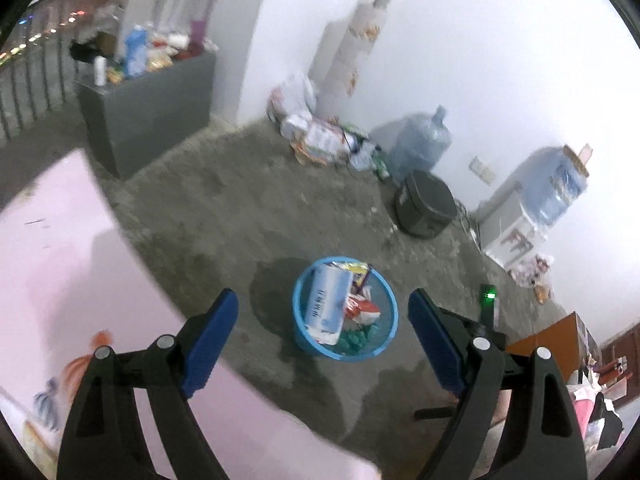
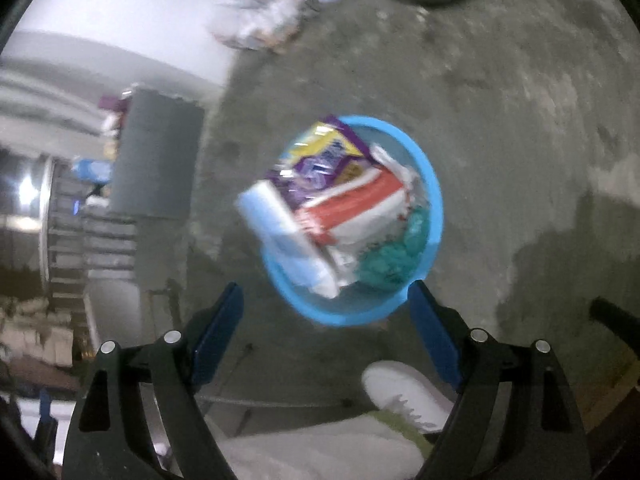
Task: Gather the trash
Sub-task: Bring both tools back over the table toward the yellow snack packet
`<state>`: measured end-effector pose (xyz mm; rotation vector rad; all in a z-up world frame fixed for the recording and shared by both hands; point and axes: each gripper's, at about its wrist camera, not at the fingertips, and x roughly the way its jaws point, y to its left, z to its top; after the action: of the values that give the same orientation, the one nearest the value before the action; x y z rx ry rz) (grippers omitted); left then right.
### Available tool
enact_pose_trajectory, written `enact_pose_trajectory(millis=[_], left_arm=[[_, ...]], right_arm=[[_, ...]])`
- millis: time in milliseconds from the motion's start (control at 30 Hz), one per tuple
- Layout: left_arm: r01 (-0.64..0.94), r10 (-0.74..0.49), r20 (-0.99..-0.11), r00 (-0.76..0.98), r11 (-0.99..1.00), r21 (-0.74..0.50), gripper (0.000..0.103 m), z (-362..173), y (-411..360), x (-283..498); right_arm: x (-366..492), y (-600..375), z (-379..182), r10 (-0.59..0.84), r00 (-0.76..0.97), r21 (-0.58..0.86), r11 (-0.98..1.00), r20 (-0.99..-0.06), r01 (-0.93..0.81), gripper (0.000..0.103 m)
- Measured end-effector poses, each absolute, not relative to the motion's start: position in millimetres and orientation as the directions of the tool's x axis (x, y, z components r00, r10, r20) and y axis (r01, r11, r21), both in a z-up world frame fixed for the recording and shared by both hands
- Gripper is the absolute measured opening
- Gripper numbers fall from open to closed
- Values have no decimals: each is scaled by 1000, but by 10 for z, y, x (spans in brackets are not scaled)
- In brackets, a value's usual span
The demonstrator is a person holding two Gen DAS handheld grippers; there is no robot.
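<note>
A blue round trash basket [image 1: 300, 340] stands on the concrete floor, filled with wrappers: a white and blue pack [image 1: 326, 300], a red and white wrapper [image 1: 362, 310] and teal scraps [image 1: 354, 340]. My left gripper [image 1: 322, 344] is open and empty, held high above the basket. In the right wrist view the same basket [image 2: 434, 196] holds a purple and yellow bag [image 2: 320, 160], a red and white wrapper [image 2: 352, 208] and a pale blue pack [image 2: 280, 232]. My right gripper [image 2: 326, 320] is open and empty, just above the basket's near rim.
A pink table [image 1: 60, 280] lies at the left. A grey cabinet [image 1: 148, 112] with bottles stands at the back. A pile of bags [image 1: 316, 136], water jugs [image 1: 420, 140], a dark cooker [image 1: 426, 204] and a dispenser [image 1: 516, 220] line the wall. A white shoe [image 2: 404, 392] is below.
</note>
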<state>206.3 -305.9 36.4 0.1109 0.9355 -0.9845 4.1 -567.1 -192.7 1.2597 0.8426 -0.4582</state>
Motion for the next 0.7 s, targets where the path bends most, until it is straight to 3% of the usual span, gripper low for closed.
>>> enact_pose_trajectory(millis=[333, 500, 700], left_arm=[[587, -554, -661, 506, 783, -206, 85, 724, -1384, 2025], [419, -429, -636, 642, 890, -178, 85, 810, -493, 2085], [271, -337, -656, 675, 941, -205, 85, 605, 215, 2186]], right_arm=[[391, -5048, -816, 205, 716, 687, 539, -667, 487, 80], [961, -4418, -452, 347, 699, 691, 662, -626, 291, 80], [1697, -3467, -126, 512, 601, 668, 743, -613, 48, 79]])
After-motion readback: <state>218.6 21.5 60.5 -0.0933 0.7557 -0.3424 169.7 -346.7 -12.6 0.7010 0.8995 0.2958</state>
